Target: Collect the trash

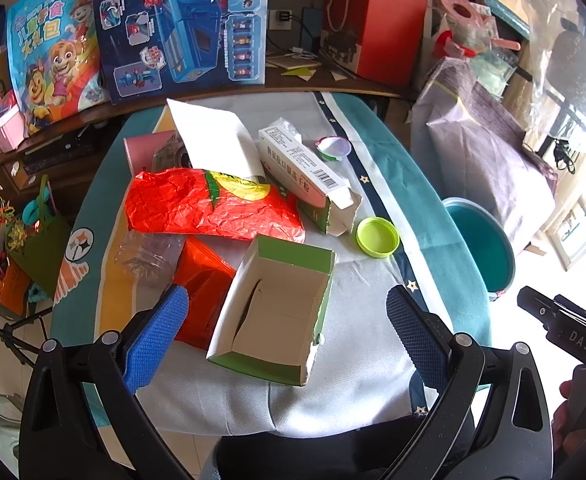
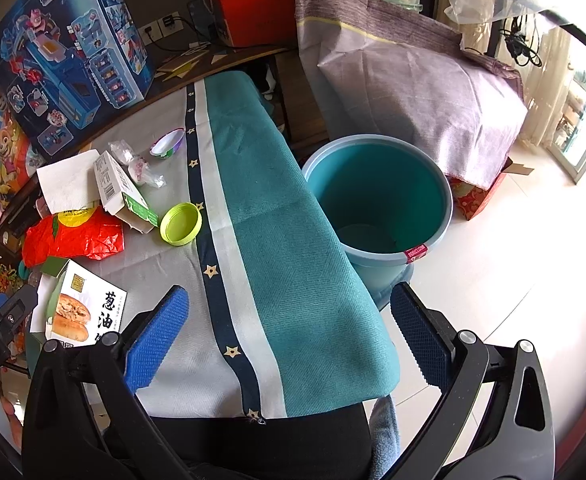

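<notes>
The left gripper [image 1: 287, 320] hangs with its jaws spread wide, empty, over the near edge of the cloth-covered table [image 1: 357, 360]. Between its blue pads [image 1: 155, 336] lies an open green-and-white carton [image 1: 273, 312], hollow side up, touching nothing of the gripper. Just left of the carton sit an orange wrapper [image 1: 203, 292] and a crumpled clear bottle [image 1: 149, 256]. The right gripper [image 2: 289, 328] also has its jaws spread and empty, held over the teal stripe of the cloth [image 2: 301, 240], near the table's right edge.

Farther in, a lime green lid [image 1: 377, 237] rests on the cloth right of the carton. Behind it a white medicine box [image 1: 305, 168] with a torn end lies tilted across a red crinkled bag [image 1: 213, 204], and a white sheet of paper [image 1: 213, 140] leans over both. A small purple-rimmed cup lid [image 1: 334, 147] lies beyond the box.

On the floor, right of the table and just beside its edge, stands a teal bucket [image 2: 377, 192], open and seemingly empty. Behind it is a large purple woven sack [image 2: 421, 92]. At the far left, toy boxes [image 1: 181, 24] stand against the wall
</notes>
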The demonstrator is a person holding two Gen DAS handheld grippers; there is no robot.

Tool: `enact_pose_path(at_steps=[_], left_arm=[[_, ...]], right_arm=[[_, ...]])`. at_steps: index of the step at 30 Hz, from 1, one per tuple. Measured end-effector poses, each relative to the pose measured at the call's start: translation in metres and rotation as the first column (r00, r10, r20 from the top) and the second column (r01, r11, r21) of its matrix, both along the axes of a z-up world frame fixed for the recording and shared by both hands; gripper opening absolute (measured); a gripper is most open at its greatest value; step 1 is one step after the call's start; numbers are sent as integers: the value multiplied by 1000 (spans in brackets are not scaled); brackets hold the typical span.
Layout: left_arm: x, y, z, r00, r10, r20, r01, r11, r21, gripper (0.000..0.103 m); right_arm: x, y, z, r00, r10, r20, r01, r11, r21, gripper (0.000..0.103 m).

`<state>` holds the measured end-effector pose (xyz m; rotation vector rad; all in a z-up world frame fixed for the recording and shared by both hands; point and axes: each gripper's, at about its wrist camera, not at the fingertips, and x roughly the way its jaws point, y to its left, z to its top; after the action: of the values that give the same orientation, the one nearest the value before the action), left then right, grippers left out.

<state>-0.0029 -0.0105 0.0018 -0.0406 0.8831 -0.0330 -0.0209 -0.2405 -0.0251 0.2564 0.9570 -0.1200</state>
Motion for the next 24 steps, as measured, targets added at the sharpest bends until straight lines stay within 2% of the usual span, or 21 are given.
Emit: enact_pose_path(at_steps=[6,13,19,24], left_arm=[[0,2,-2,1000,-22,-15,22,1000,-7,99],[-7,31,-4,999,-35,-9,34,998,-46,99],[-22,40,-25,990,-110,-89,102,990,-94,99],[-18,39,-43,976,-164,-142,146,981,-129,99]], right_arm=[[1,0,-4,1000,1,-15,-1,1000,12,97],[-1,4,-3,1000,10,-12,-10,1000,7,97],[3,12,-8,999,41,-34,-41,999,13,97],[8,23,-15,995,83,-63,-82,996,15,97]])
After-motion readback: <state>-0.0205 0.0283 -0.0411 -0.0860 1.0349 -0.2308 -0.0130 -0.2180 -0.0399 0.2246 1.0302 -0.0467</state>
